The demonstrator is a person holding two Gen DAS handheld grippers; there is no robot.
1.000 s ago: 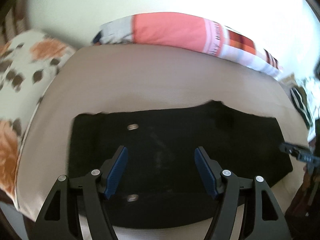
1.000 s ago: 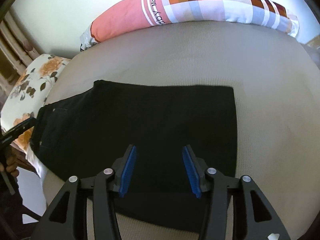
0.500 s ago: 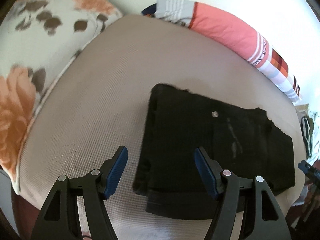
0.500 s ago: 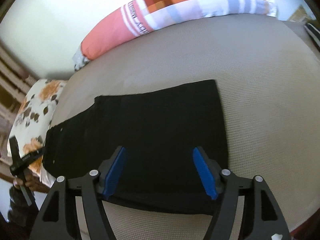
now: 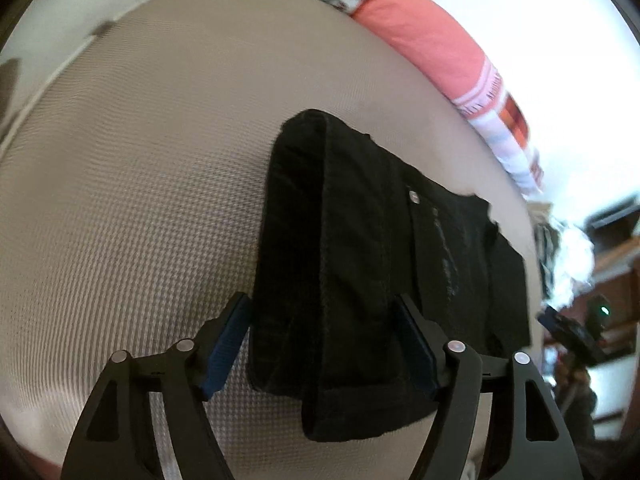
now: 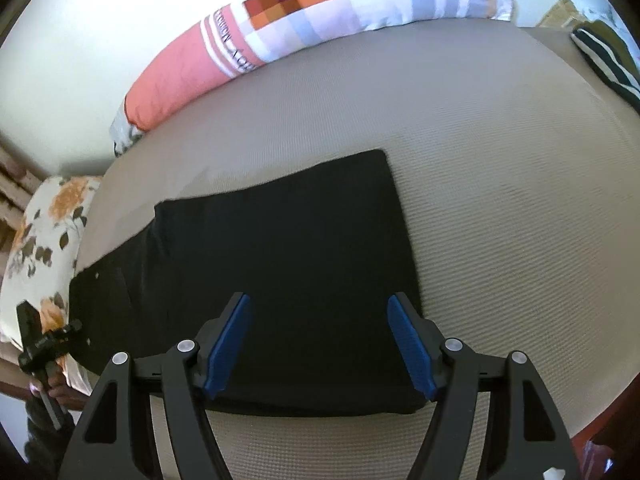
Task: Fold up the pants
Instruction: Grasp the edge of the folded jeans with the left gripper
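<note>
Black pants [image 5: 360, 260] lie folded lengthwise on the beige bed [image 5: 140, 200]. In the left wrist view their waistband end with a metal button fills the middle. My left gripper [image 5: 324, 340] hovers close over the near corner of that end, jaws opening, the cloth between them but not pinched. In the right wrist view the pants [image 6: 280, 260] stretch from the square leg end to the waist at far left. My right gripper [image 6: 320, 340] stands over the leg end's near edge, jaws opening wide, nothing clamped. The left gripper [image 6: 44, 344] shows at the waist, the right gripper [image 5: 572, 328] at the far right.
A long pink and checked bolster [image 6: 320, 12] lies along the wall behind the pants. A floral pillow [image 6: 44, 240] sits at the bed's left end, a striped cloth [image 6: 608, 56] at its right end. A hand [image 6: 56, 392] holds the left gripper's handle beside the bed edge.
My left gripper swung from the middle of the pants to their waist end and dropped closer to the cloth. My right gripper's jaws spread wider and rolled a little over the leg end.
</note>
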